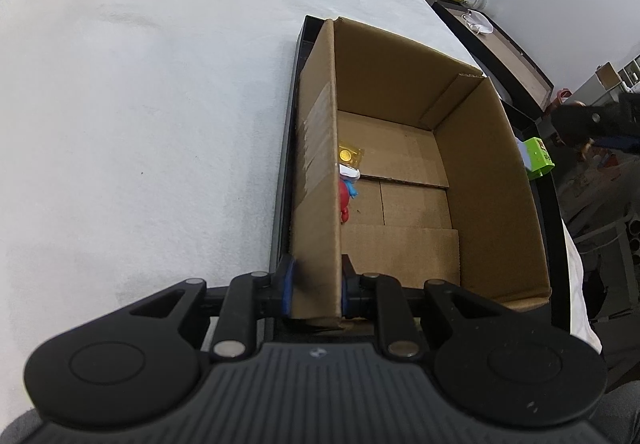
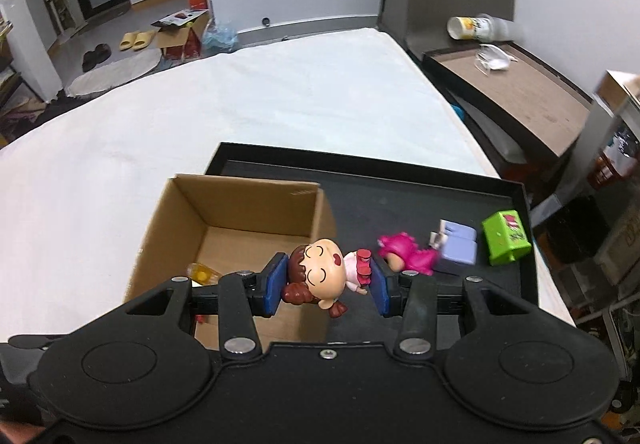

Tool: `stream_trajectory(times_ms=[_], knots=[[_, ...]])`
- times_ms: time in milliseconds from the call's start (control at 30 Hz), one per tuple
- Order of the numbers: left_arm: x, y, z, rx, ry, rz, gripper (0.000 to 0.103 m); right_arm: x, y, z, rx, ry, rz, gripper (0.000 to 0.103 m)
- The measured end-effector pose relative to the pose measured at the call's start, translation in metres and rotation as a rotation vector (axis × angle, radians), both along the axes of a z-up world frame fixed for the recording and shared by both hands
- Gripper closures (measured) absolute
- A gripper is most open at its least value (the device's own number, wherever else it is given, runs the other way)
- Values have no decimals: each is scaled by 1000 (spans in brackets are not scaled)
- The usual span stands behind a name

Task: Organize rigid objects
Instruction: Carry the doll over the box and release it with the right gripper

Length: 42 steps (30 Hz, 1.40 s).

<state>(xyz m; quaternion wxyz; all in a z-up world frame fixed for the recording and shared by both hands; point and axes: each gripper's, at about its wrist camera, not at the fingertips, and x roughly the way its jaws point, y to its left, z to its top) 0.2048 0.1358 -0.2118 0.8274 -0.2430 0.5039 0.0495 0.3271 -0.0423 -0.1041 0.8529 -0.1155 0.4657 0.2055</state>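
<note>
Left gripper (image 1: 318, 286) clamped on near wall of cardboard box (image 1: 400, 164), one blue pad outside, one inside, steadying it. Box open-topped, sitting in black tray (image 1: 286, 164) on white cloth (image 1: 140, 104). Already inside, tight against the 9 o'clock wall: yellow packet (image 1: 350, 156), red-and-blue figure (image 1: 346, 196).

Right gripper (image 2: 326, 280) closed on girl figurine (image 2: 320, 276), lying sideways between pads: hair end against 9 o'clock pad, feet end against 3 o'clock pad. Held raised, roughly over box's 3 o'clock rim; exact height hard to judge.

Left on tray floor at 2–3 o'clock of right gripper: pink dinosaur toy (image 2: 404, 252), lilac block toy (image 2: 456, 248) just beside it (blurred, contact unclear), green cube toy (image 2: 506, 238) further out.

Handling, as judgement:
- Figurine looks like hard moulded plastic, light, stiff, glossy so likely slippery on pads.
- End-to-end grip is long and narrow: prone to pivoting. Across the big head would be steadier.
- Thin bits (pigtails, feet) probably the weak points; avoid squeezing there.
- Box wall is thin corrugated, will flex; grip near corner holds better.

Likely current step: carrying figurine into box. Risk: clipping rim on the way down, or drop landing on the items inside.
</note>
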Motion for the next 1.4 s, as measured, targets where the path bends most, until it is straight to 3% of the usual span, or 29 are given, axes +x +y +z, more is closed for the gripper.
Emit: stream_trajectory(times_ms=[967,1400], knots=[[0,0,0,0,-3,-14,84,5,89,13,36,17,98,60],[0,-1,0,7,-5,-12,82,4,71,11,68,50,92,57]])
